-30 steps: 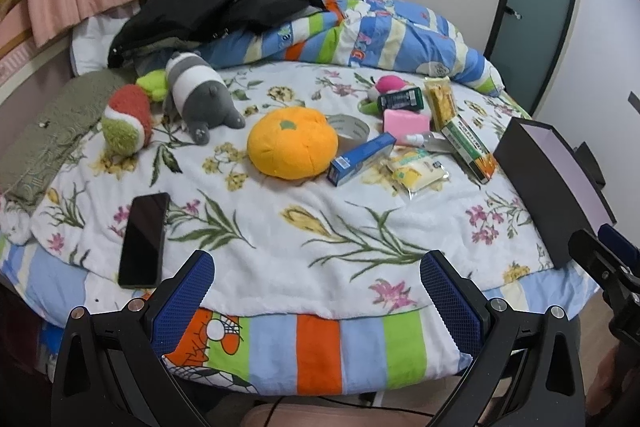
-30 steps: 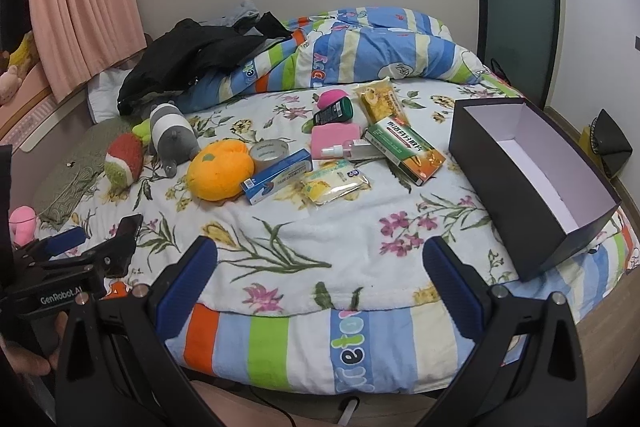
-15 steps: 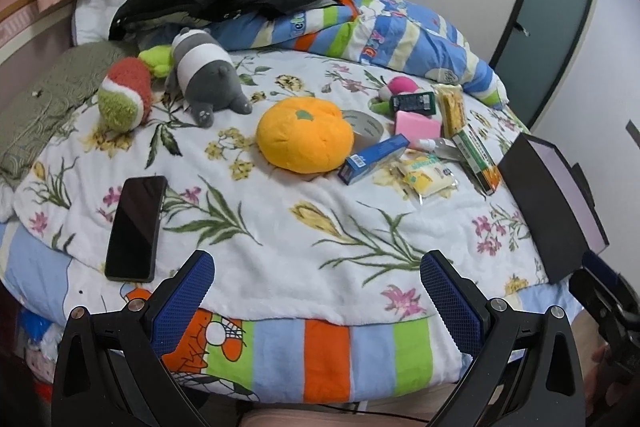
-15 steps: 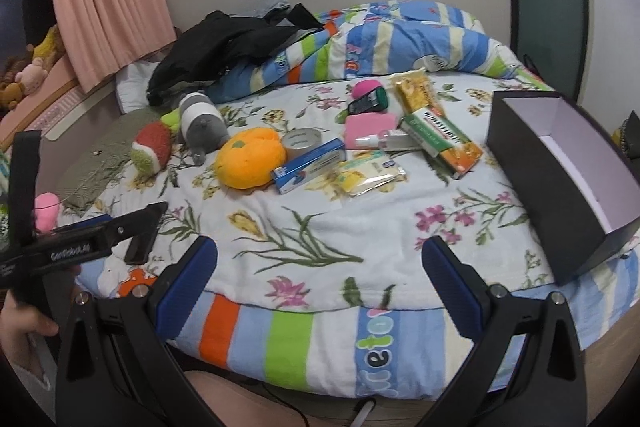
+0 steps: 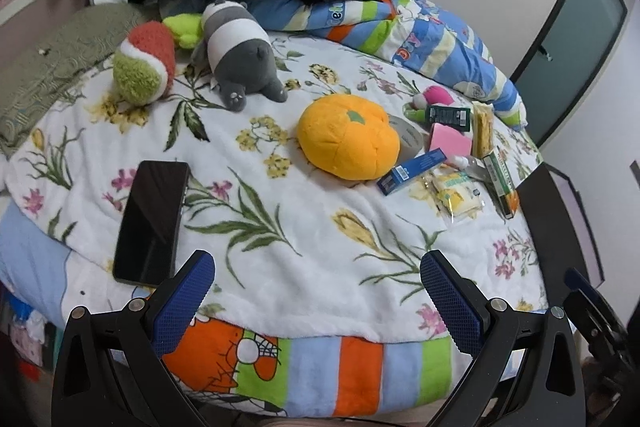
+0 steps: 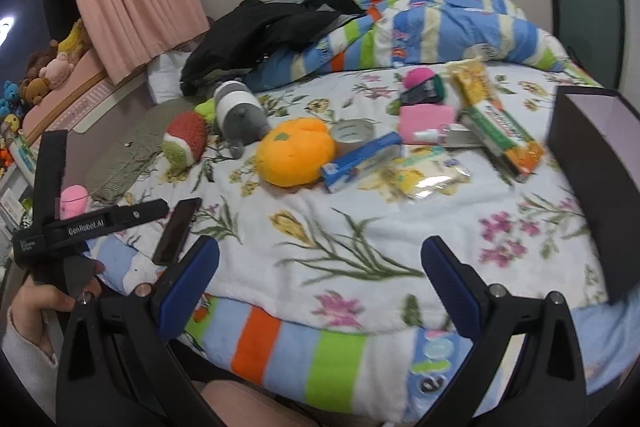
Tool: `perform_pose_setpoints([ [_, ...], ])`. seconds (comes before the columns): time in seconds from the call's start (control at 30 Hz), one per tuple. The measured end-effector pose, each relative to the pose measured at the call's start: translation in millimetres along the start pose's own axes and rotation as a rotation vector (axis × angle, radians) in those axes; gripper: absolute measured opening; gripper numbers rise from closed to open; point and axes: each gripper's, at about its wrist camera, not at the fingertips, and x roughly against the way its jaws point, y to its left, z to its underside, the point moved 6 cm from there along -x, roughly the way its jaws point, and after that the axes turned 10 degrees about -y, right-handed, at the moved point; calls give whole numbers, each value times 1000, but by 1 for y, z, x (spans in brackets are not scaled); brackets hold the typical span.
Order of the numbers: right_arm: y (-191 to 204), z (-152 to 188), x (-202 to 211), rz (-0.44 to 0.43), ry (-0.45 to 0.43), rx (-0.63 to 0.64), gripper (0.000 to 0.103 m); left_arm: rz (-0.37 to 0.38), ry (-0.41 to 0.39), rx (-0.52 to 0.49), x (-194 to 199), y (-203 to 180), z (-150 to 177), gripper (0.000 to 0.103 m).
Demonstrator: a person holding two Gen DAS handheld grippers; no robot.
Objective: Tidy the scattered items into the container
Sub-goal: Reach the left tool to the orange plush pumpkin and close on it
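Over the last second you have brought both grippers up and in over the near edge of the bed [image 5: 304, 291], so the clutter now sits larger and closer in both views, and the right wrist view is smeared with motion. Your left gripper [image 5: 318, 291] has its jaws spread wide with nothing between them, and the black phone [image 5: 152, 223] now lies just beyond its left finger, nearer than it was. Your right gripper [image 6: 320, 279] is equally wide and empty, and the dark box [image 6: 592, 183] has slid toward the right edge of its view, its pale interior showing bare where it can be seen. Nothing on the bed has shifted: the orange plush [image 5: 348, 137], the blue carton [image 5: 412, 171] touching it, the clear yellow packet [image 5: 456, 193], the green-and-orange box [image 6: 500, 131], the pink pad [image 5: 450, 143] and the tape roll [image 6: 354, 133] all lie in the same cluster, with the grey plush [image 5: 240, 55] and the red-and-green plush [image 5: 144, 67] apart at the far left. So the change is only approach; I judge the tidying has not begun, and the phone looks the easiest first pick for your left side.
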Motion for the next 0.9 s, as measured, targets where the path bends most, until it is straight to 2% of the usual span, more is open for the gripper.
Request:
perform_pose_setpoints([
  [0.3, 16, -7, -67, -85, 88, -43, 98, 86, 36, 105, -30, 22, -17, 103],
  [0.4, 17, -4, -88, -116, 119, -66, 95, 155, 29, 179, -42, 30, -27, 103],
  [0.53, 22, -5, -115, -118, 132, -23, 93, 194, 39, 238, -67, 39, -41, 103],
  [0.63, 25, -8, -138, -125, 140, 13, 93, 248, 93, 322, -92, 44, -49, 103],
  [0.73, 20, -15, -165, -143, 158, -9, 93, 302, 150, 410, -121, 49, -55, 103],
  [0.9, 4, -24, -212, -154, 206, -78, 93, 306, 193, 463, -164, 54, -63, 103],
])
